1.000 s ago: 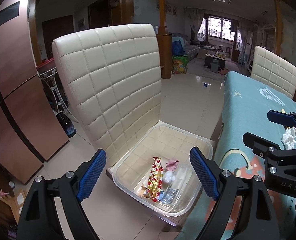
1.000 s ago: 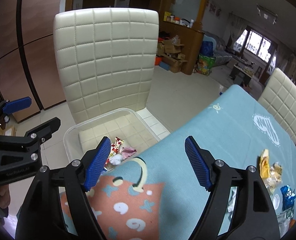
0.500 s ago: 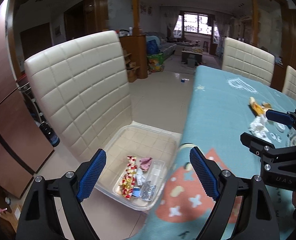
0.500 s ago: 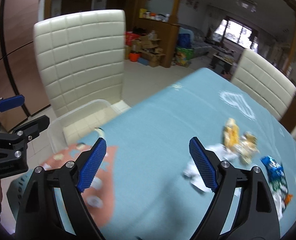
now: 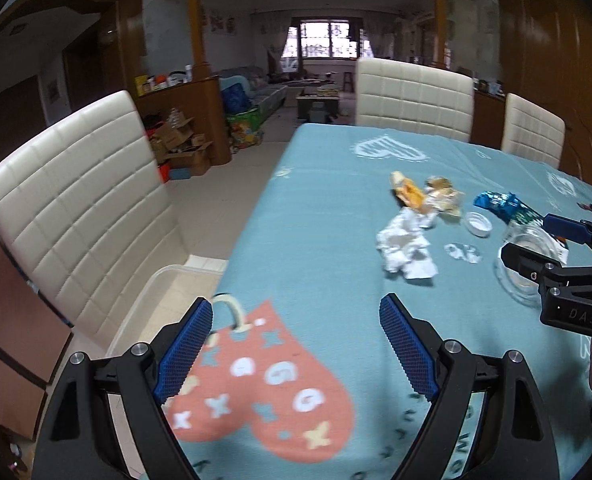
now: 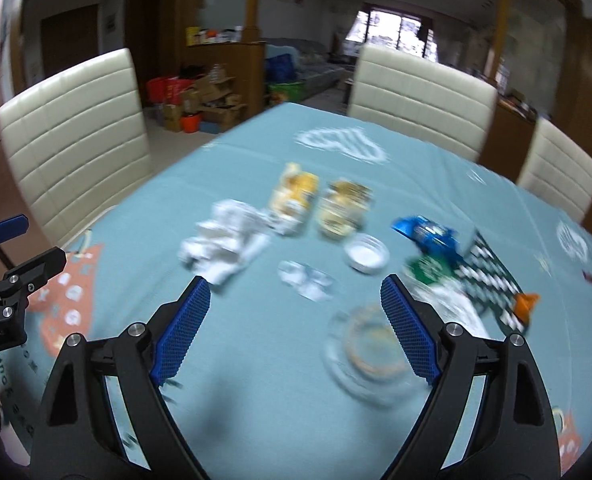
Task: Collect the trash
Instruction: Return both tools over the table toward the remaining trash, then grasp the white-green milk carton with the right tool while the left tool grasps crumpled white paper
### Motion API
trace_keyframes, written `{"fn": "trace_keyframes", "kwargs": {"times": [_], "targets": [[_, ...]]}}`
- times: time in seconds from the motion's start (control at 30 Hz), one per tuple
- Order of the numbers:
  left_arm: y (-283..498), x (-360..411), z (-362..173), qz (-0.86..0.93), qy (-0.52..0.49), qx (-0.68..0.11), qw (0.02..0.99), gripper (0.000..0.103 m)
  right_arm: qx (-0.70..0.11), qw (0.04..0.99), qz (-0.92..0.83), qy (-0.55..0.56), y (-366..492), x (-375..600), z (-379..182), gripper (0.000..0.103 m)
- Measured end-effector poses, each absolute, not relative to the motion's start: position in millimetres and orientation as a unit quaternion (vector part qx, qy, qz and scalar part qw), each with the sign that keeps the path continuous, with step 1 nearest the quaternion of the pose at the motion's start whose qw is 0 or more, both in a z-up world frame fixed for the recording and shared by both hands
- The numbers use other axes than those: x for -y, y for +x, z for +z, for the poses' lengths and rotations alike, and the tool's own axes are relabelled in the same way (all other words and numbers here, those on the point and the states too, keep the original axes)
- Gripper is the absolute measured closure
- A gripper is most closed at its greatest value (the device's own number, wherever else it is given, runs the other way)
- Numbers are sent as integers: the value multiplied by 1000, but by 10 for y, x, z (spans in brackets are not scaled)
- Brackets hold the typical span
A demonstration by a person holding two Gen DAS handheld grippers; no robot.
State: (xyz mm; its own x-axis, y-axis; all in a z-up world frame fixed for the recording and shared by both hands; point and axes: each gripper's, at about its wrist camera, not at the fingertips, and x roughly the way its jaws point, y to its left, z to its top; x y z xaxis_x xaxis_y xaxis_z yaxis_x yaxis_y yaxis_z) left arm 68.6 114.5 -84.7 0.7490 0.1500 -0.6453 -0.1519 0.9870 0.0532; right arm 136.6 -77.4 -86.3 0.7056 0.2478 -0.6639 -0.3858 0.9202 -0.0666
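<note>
We see the left gripper (image 5: 296,344) spread wide with nothing between its blue ribbed pads, hanging over the near edge of the light blue tablecloth (image 5: 319,216) with its salmon heart print. The right gripper (image 6: 292,320) is likewise spread and empty above the same cloth; that view is blurred.

In the left wrist view the trash lies toward two o'clock: a crumpled white tissue (image 5: 405,246), then an orange-yellow snack wrapper (image 5: 407,194) and a crinkled gold wrapper (image 5: 441,198) just beyond it. A white round bottle cap (image 5: 479,224), a small scrap of clear plastic (image 5: 463,252) and a shiny blue foil wrapper (image 5: 495,202) sit to their right. A clear glass ashtray (image 5: 515,280) stands at three o'clock, partly behind the right gripper.

At nine o'clock, a clear plastic bin (image 5: 164,284) rests on the seat of a cream quilted leather chair (image 5: 76,200); only its rim shows.
</note>
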Motion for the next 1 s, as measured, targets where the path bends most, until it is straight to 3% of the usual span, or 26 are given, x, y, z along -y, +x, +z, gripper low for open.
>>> {"fn": "trace_keyframes", "kwargs": {"times": [0.47, 1.0], "targets": [[1167, -288, -940, 20, 32, -369, 929, 19, -383, 919, 88, -37, 1553, 1999, -1090, 18], [1699, -174, -1218, 38, 47, -408, 911, 19, -418, 898, 122, -61, 1838, 1928, -1361, 19]]}}
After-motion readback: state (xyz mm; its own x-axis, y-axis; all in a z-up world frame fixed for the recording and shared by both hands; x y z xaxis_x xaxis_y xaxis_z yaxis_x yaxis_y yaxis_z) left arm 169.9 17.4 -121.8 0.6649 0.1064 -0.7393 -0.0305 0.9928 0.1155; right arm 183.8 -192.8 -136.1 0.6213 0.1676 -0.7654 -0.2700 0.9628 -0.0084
